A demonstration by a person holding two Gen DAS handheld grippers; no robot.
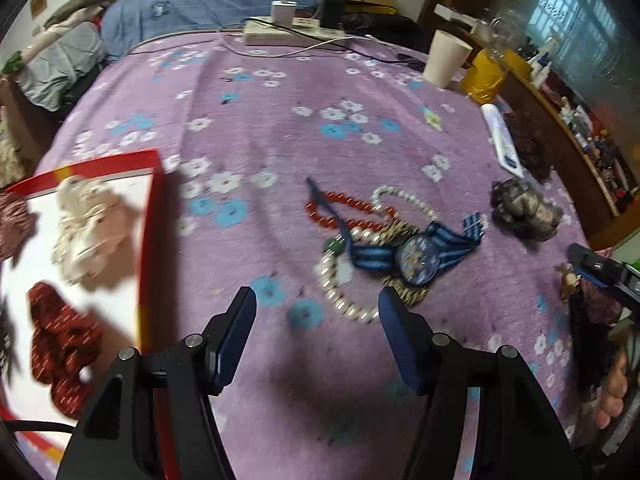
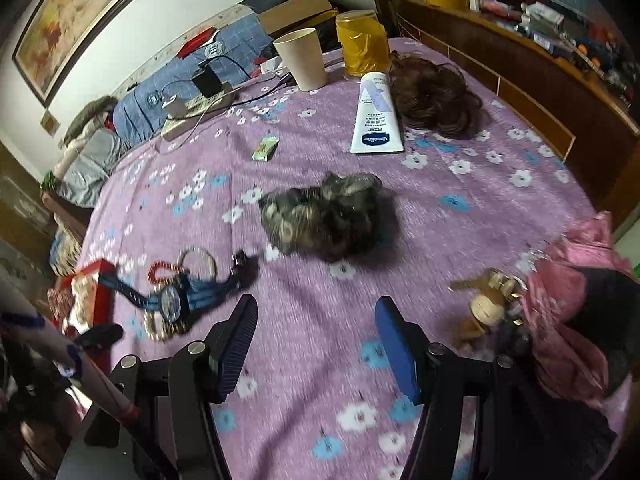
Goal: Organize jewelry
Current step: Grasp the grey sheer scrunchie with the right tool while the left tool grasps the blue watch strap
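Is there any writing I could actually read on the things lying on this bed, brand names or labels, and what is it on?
"Vaseline": in the blue oval badge near the flat end of the white lotion tube.
Small print above that badge on the tube: too small to read.
Round emblems on the blue quilted bedding: blurred, unreadable.
Green wrapper: unreadable.
Watch dial: blurred, no figures legible.

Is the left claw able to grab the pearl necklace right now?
Probably yes. The left claw is open and empty, the pearl necklace lies just ahead on the purple cloth, nothing between them.
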